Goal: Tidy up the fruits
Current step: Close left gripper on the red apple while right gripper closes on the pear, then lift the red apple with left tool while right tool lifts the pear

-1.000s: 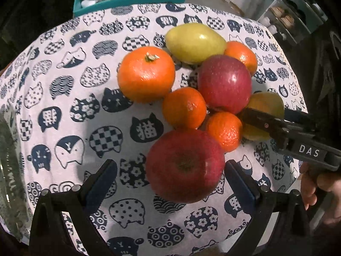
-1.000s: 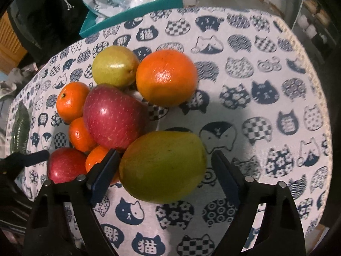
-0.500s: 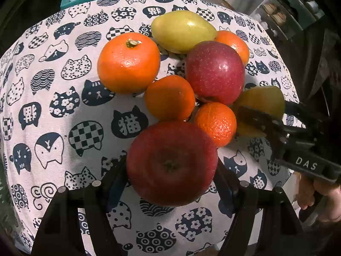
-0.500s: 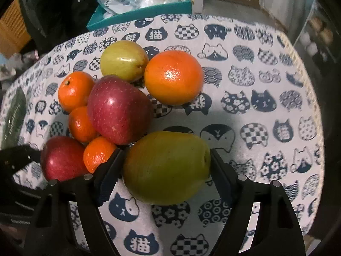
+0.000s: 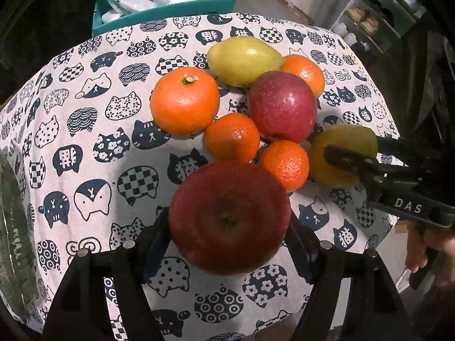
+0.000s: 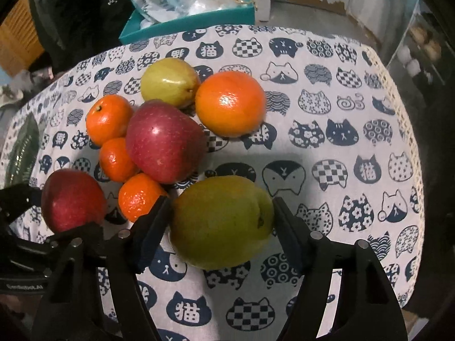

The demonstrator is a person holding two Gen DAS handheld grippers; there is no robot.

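My left gripper (image 5: pixel 229 227) is shut on a red apple (image 5: pixel 229 217), which also shows in the right wrist view (image 6: pixel 72 200). My right gripper (image 6: pixel 221 218) is shut on a green pear (image 6: pixel 223 221), which also shows in the left wrist view (image 5: pixel 341 153). Both fruits seem lifted slightly off the cloth. On the cat-print tablecloth (image 5: pixel 85 119) lie a large orange (image 5: pixel 184 101), a second red apple (image 5: pixel 283 106), a yellow-green pear (image 5: pixel 244 59) and three small mandarins, one of them close to my left gripper (image 5: pixel 284 164).
A teal box (image 5: pixel 165 8) with plastic bags stands past the table's far edge. A clear glass dish (image 5: pixel 14 227) is at the left edge. Shelving (image 5: pixel 375 20) stands at the far right. The table edge drops off on the right.
Both grippers closed from open onto their fruits, the left on the red apple, the right on the green pear, and both views rose slightly.
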